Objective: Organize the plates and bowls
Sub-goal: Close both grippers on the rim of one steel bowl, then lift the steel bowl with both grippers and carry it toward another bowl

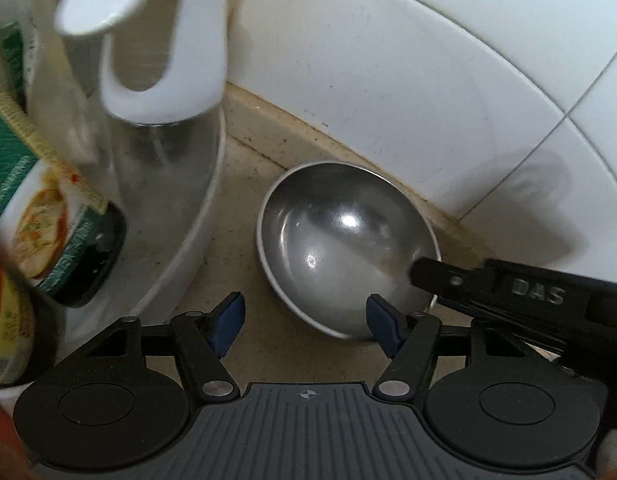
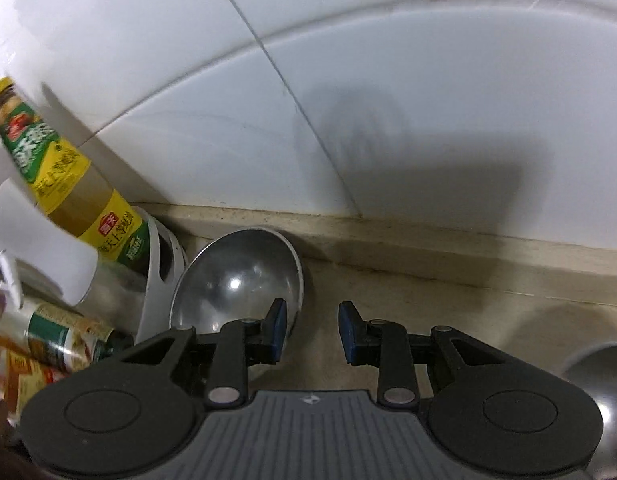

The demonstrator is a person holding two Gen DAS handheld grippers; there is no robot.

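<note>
Steel bowl [image 1: 344, 248] on beige counter [image 1: 268, 344] near back edge, just beside tiled wall [image 1: 388, 80], tilted, touching white holder [image 2: 158, 276] full of sauce bottles [image 2: 68, 184]. Left tool [image 1: 306, 322] released, fingers spread wide, hovering just in front of bowl, not gripping. Right tool [image 2: 312, 330] released; its left finger [image 2: 276, 330] reaches over bowl rim, other finger over bare counter. Second steel bowl [image 2: 604, 392] near counter's right side, partly hidden.
</note>
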